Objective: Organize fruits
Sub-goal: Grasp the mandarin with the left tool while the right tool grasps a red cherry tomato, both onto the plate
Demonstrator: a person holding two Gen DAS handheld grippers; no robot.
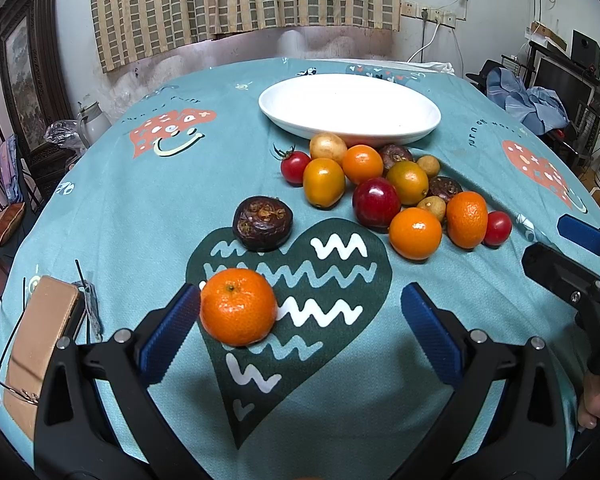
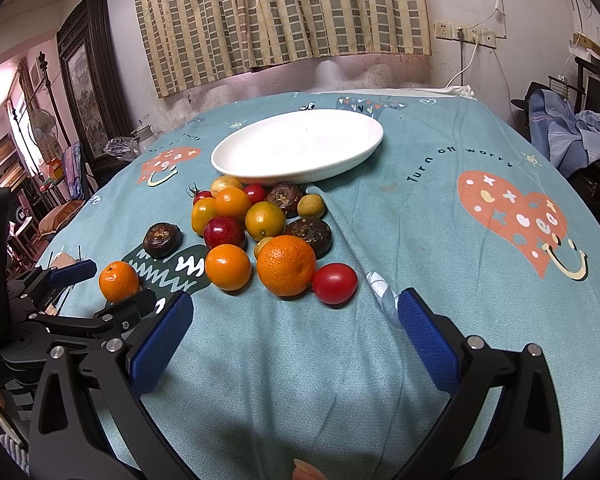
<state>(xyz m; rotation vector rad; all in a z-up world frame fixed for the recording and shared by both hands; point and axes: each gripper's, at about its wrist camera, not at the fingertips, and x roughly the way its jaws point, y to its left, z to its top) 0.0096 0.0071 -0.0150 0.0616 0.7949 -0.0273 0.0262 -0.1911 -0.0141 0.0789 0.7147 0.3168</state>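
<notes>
A lone mandarin (image 1: 238, 306) lies on the teal tablecloth between the fingers of my left gripper (image 1: 300, 328), against the left pad; the jaws stand wide open. The right wrist view shows the same mandarin (image 2: 119, 281) inside the left gripper (image 2: 122, 282). A dark brown fruit (image 1: 263, 222) sits alone just beyond. A pile of oranges, tomatoes and other fruit (image 1: 380, 192) rests in front of the white oval plate (image 1: 350, 106), which holds nothing. My right gripper (image 2: 296, 340) is open and empty, short of a large orange (image 2: 286, 265) and a cherry tomato (image 2: 335, 283).
A tan case (image 1: 40, 340) with wire glasses lies at the table's left edge. A white kettle (image 1: 92, 120) and a dark framed picture stand beyond the table on the left. Blue clothes (image 2: 572, 136) are heaped at the right. A fold creases the cloth (image 2: 352, 236).
</notes>
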